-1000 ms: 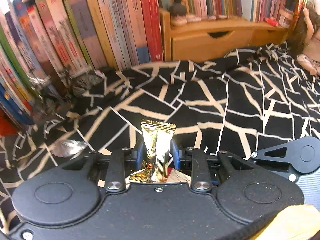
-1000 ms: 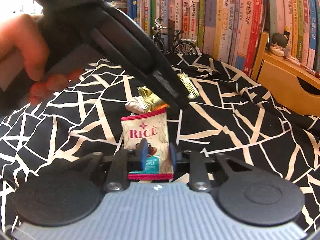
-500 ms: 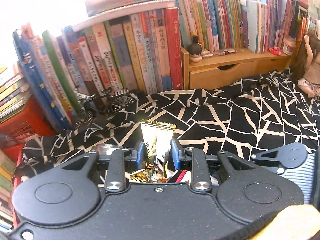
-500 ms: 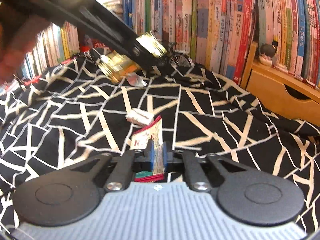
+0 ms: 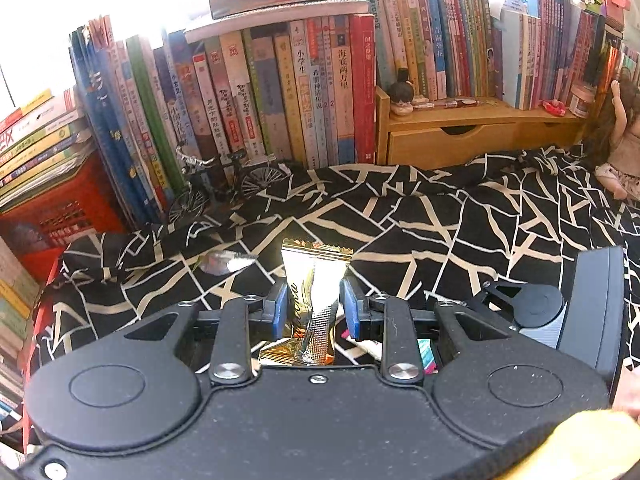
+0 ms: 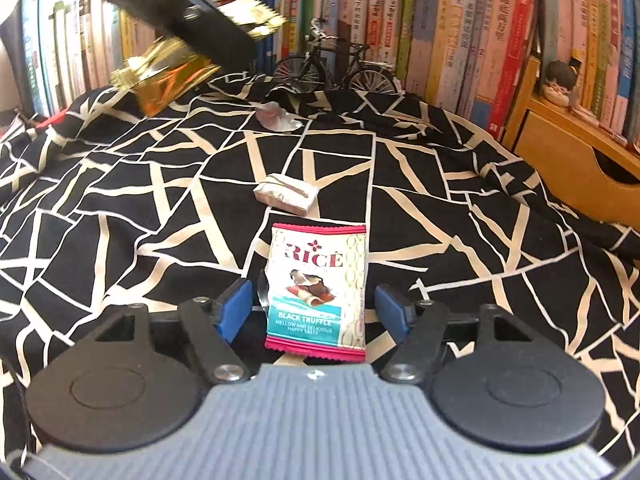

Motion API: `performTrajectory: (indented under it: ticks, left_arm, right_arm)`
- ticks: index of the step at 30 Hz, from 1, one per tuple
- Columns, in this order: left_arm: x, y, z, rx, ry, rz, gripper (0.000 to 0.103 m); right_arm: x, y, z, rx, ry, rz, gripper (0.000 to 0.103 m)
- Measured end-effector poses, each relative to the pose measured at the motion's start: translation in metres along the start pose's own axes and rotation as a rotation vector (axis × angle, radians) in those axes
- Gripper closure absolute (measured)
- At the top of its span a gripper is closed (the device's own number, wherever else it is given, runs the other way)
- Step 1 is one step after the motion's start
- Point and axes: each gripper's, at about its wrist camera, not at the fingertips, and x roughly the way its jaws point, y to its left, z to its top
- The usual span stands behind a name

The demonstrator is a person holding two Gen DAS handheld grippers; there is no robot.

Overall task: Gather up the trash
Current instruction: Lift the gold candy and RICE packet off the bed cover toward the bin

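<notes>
My left gripper is squeezing the gold wrapper, holding it up off the blanket to carry away. My right gripper is opening wide around the rice wrapper, not squeezing it.

Left gripper: black textured housing, two round raised discs, silver screws on the linkage arms, blue pads on the fingertips. Right gripper: identical black linkage and blue pads, with a ribbed grey centre panel behind them.
</notes>
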Motion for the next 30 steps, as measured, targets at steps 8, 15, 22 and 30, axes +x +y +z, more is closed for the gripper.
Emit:
performTrajectory:
  ticks: [8, 15, 22, 30]
  left_arm:
    - [-0.017, 0.000, -0.011, 0.001, -0.001, 0.011, 0.076]
    - [-0.048, 0.002, -0.016, 0.025, -0.019, 0.039, 0.076]
    - [-0.099, 0.012, -0.017, 0.022, -0.083, 0.061, 0.076]
    - [-0.177, 0.014, -0.036, 0.060, -0.157, 0.044, 0.076]
  right_arm:
    - [-0.005, -0.004, 0.000, 0.038, -0.014, -0.017, 0.053]
    - [-0.040, -0.010, 0.013, 0.094, -0.085, -0.048, 0.053]
    - [-0.100, -0.009, 0.042, 0.068, -0.186, -0.092, 0.053]
    - [-0.173, 0.005, 0.058, 0.117, -0.222, -0.083, 0.053]
